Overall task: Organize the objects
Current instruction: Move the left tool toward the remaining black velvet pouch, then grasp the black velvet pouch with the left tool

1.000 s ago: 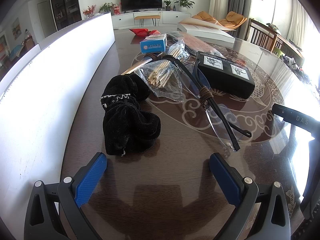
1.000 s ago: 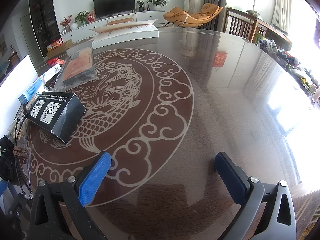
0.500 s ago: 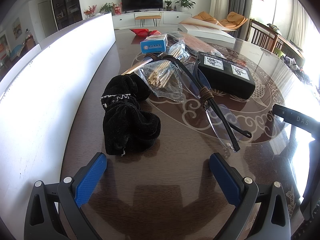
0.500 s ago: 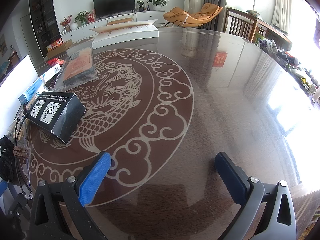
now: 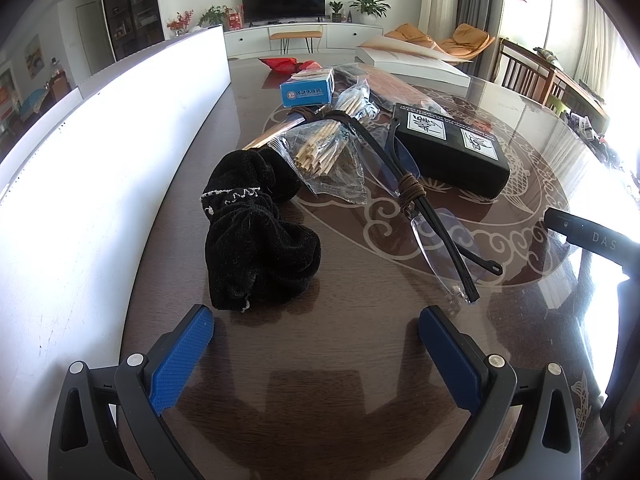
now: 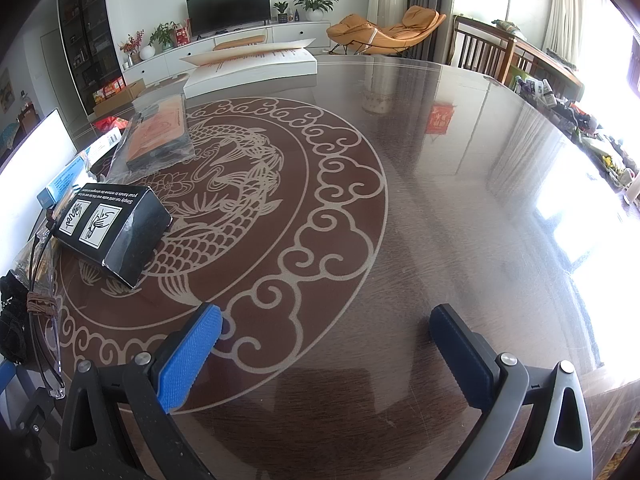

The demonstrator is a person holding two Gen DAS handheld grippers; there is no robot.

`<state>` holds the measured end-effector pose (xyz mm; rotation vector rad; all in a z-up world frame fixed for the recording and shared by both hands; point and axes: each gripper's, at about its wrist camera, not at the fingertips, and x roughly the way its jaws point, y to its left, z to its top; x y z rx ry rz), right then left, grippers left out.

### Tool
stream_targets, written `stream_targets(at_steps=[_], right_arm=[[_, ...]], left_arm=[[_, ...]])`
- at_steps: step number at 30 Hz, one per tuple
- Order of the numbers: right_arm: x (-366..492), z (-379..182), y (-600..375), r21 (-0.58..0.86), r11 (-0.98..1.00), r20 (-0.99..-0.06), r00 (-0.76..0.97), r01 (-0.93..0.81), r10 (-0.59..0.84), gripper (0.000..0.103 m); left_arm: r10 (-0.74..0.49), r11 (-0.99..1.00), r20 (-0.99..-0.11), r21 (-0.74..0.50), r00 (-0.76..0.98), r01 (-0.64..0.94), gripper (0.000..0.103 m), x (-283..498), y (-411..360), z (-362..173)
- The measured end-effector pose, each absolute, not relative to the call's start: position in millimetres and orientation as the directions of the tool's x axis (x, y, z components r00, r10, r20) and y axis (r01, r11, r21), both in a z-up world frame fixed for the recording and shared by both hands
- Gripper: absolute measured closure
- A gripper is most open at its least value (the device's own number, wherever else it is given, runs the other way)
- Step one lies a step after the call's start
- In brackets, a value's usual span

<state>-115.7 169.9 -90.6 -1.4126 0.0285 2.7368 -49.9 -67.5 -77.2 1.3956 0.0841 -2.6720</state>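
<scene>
- Left wrist view: the left gripper (image 5: pixel 316 354) hangs low over the counter (image 5: pixel 360 392) with its blue pads spread wide and nothing between them.
- A crumpled black cloth (image 5: pixel 256 236) lies just ahead of the left pad, beside a white board (image 5: pixel 100 168) that runs along the counter's left edge.
- A clear bag of sticks (image 5: pixel 324 156) lies behind the cloth and touches it; a metal tube (image 5: pixel 276 132) shows under the bag.
- Glasses (image 5: pixel 424 208) with black arms, wound with a brown cord, stretch from the bag toward the right pad, their near tips just ahead of it.
- A black box (image 5: pixel 452 152) rests to the right of the glasses, and a blue box (image 5: pixel 307 90) stands farther back.
- Part of the right gripper's body enters at the right edge.
- Right wrist view: the right gripper (image 6: pixel 326 344) is also wide apart and holds nothing, over the patterned part of the counter (image 6: pixel 460 200).
- The black box (image 6: pixel 112 224) lies well to the left of the gripper, with a bagged orange item (image 6: pixel 160 132) behind it.
- The glasses (image 6: pixel 42 312) and cloth (image 6: pixel 10 320) sit at the far left edge.
- A large white book (image 6: pixel 252 66) lies at the far side.
</scene>
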Motion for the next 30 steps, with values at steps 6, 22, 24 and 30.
stream_targets(at_steps=[6,22,24,30], right_arm=[[-115,-90,170,-0.012,-0.998,-0.815,-0.578,-0.063,0.046,0.000],[-116,-91,170,-0.012,-0.998,-0.815,-0.578,-0.063,0.046,0.000],[-116,-91,170,-0.012,-0.998,-0.815,-0.578,-0.063,0.046,0.000],[-116,-91,170,-0.012,-0.998,-0.815,-0.578,-0.063,0.046,0.000]], left_arm=[[-0.067,-0.994,-0.823,0.005,-0.564,0.111,0.000,-47,-68,-77],[-0.035,-0.980,-0.817,-0.083,-0.576,0.178,0.000,-91,-91,-48],[-0.029,-0.971,-0.833,-0.108,-0.552,0.215,0.023,-103,-98,-61],[-0.010,-0.974,-0.828,-0.118,-0.561,0.191,0.067,-67,-93,-61]])
